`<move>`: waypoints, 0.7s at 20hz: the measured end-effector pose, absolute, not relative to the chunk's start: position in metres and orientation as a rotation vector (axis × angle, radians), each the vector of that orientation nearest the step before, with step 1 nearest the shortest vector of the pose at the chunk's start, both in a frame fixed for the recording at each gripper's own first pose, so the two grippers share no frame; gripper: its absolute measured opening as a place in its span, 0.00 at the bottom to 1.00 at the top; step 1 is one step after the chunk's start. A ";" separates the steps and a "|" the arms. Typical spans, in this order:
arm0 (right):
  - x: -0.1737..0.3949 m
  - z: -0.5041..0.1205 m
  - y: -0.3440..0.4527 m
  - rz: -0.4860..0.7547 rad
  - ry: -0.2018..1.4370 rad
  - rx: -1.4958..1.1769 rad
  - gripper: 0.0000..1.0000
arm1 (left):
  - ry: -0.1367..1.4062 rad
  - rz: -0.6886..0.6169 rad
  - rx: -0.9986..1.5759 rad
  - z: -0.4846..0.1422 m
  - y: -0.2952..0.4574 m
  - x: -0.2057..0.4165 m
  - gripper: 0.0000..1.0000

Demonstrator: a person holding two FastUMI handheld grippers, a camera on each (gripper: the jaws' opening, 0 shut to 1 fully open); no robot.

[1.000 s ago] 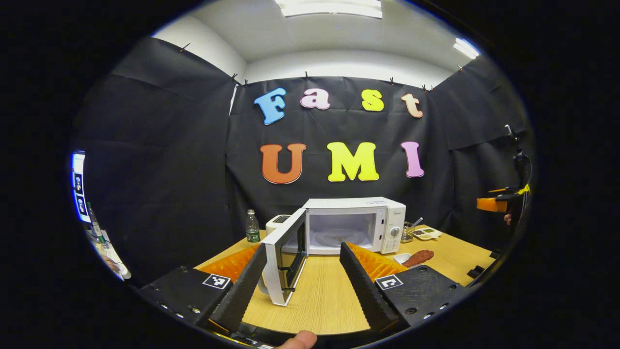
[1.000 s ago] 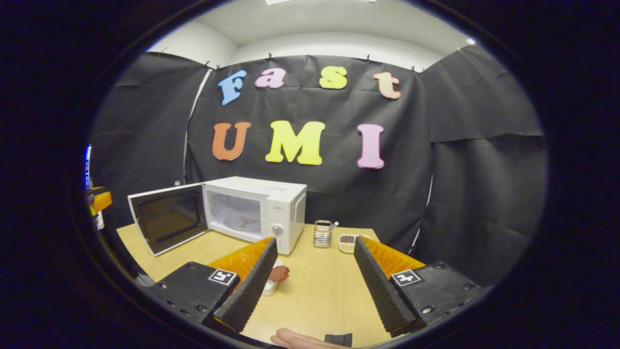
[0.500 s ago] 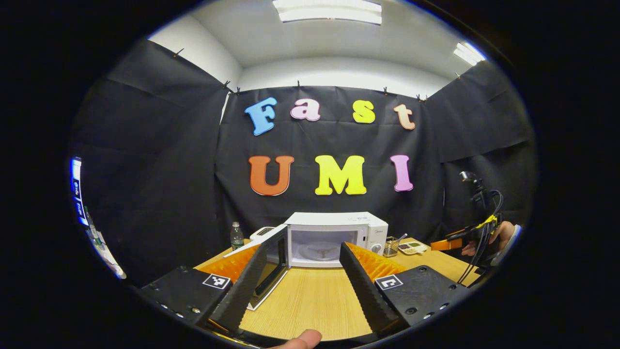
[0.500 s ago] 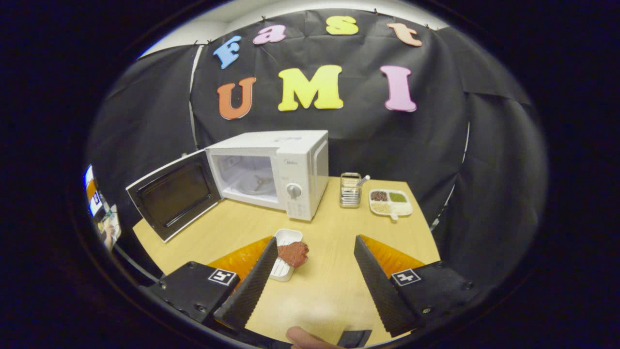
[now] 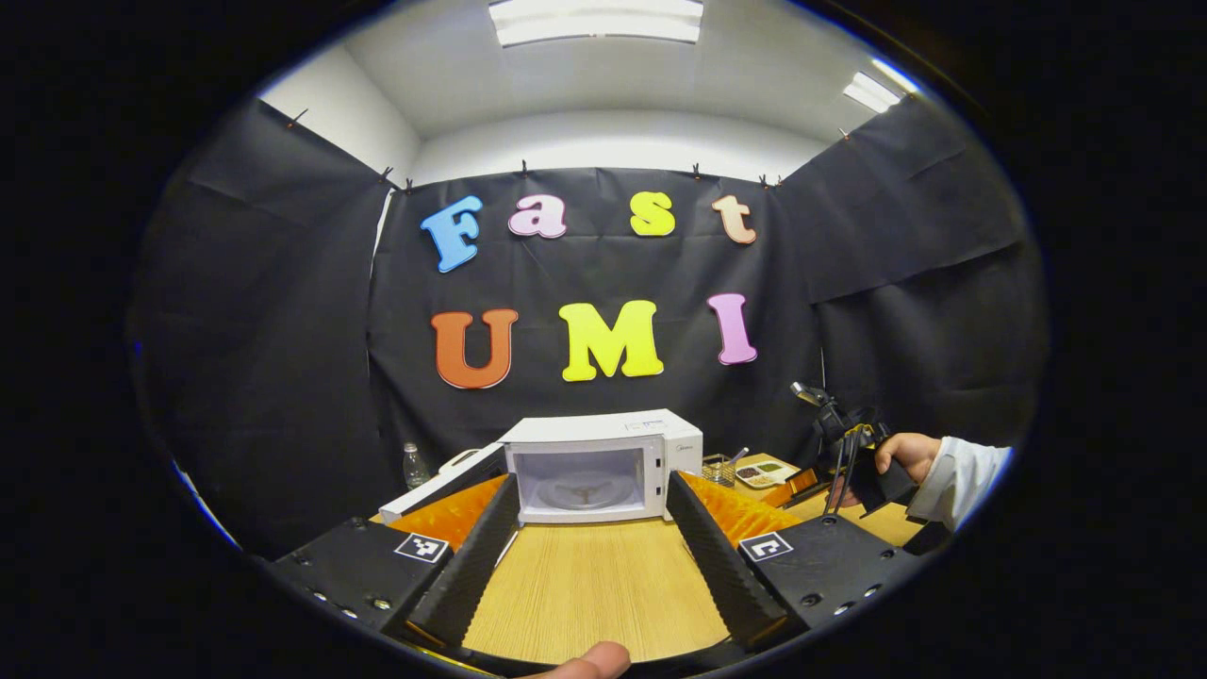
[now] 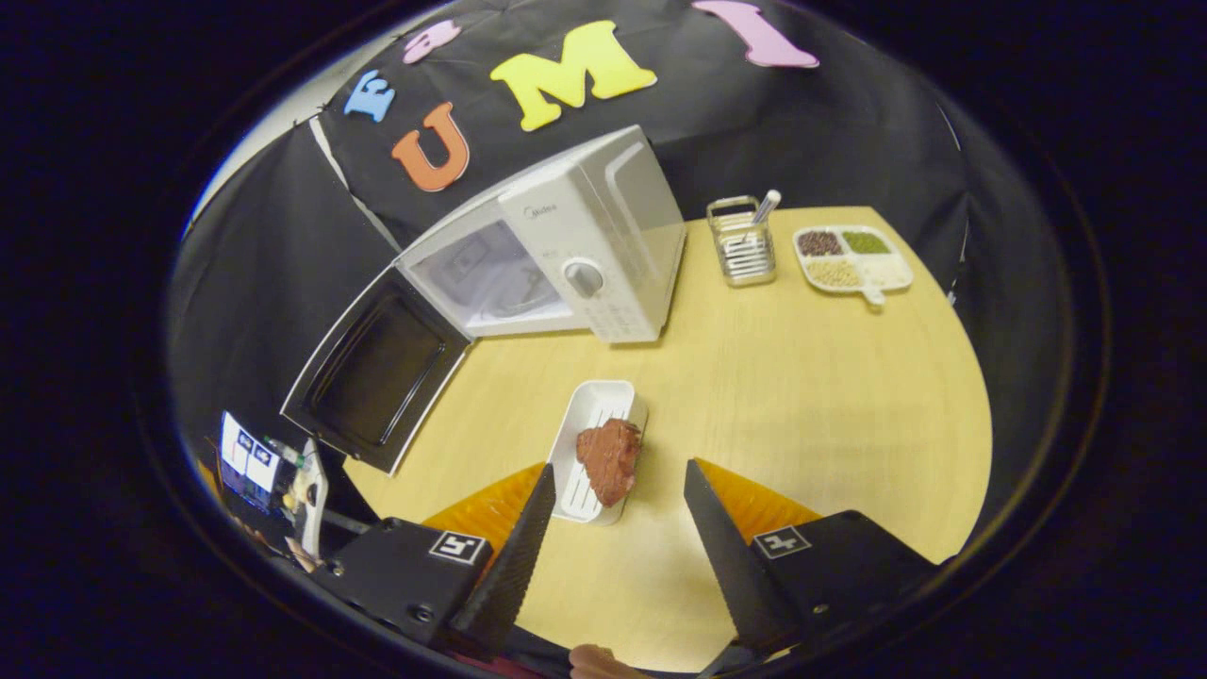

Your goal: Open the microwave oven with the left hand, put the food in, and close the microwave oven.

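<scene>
The white microwave [image 5: 603,467] stands at the back of the table with its door [image 5: 443,481] swung wide to the left and its cavity bare. My left gripper [image 5: 592,483] is open, well back from the oven, holding nothing. In the right gripper view the microwave [image 6: 575,245] and its open door [image 6: 377,368] lie beyond a white dish [image 6: 586,424] that carries a reddish-brown piece of food [image 6: 611,457]. My right gripper [image 6: 620,471] is open and tilted down over the dish, one finger on each side of the food, apart from it. A hand holds that right gripper [image 5: 849,453].
A wire utensil holder [image 6: 745,250] and a divided plate of beans [image 6: 853,256] sit right of the microwave. A water bottle [image 5: 412,465] stands behind the open door. Bare wooden table [image 6: 801,396] spreads to the right of the dish.
My left gripper has drawn back from the microwave door and turned right. My right gripper has moved forward and tipped down over the dish with the food.
</scene>
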State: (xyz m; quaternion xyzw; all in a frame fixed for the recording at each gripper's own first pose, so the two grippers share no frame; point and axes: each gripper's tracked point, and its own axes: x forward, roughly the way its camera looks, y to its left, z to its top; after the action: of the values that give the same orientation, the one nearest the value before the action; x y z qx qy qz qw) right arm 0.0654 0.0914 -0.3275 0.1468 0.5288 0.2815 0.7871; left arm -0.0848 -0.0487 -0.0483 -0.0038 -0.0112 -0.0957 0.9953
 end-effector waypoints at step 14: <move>0.059 -0.344 0.115 0.597 1.218 0.500 0.07 | 0.063 -0.118 -0.060 -0.077 -0.015 -0.075 0.96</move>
State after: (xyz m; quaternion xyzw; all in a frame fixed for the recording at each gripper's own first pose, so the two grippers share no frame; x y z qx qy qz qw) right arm 0.0591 0.1148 -0.3438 0.2289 0.5575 0.2731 0.7498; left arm -0.0748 -0.0152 -0.0773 -0.0301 0.0314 -0.0589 0.9973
